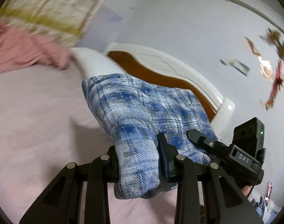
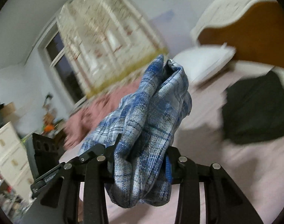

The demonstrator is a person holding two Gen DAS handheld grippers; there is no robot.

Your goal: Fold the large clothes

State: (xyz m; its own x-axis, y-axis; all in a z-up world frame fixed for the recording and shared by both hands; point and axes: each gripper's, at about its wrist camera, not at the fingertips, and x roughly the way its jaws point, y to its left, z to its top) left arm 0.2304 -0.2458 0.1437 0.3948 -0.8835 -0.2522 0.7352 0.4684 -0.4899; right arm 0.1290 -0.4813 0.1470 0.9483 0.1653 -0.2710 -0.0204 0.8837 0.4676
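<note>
A blue and white plaid garment (image 1: 142, 112) is held up above a pink bed sheet (image 1: 30, 121). My left gripper (image 1: 140, 160) is shut on one bunched part of it, with cloth draped over the jaws. My right gripper (image 2: 142, 160) is shut on another bunched part of the plaid garment (image 2: 151, 115), which rises in folds above the jaws. In the left wrist view the right gripper (image 1: 203, 140) shows close at the right, touching the same cloth. In the right wrist view the left gripper (image 2: 99, 151) shows close at the left.
A white pillow (image 2: 203, 63) lies by the white and brown headboard (image 2: 244, 24). A dark folded garment (image 2: 253, 110) lies on the pink sheet (image 2: 244, 168) at right. A pink blanket (image 1: 20, 50) is heaped at the far side. White drawers (image 2: 9, 158) stand at left. Both views are motion-blurred.
</note>
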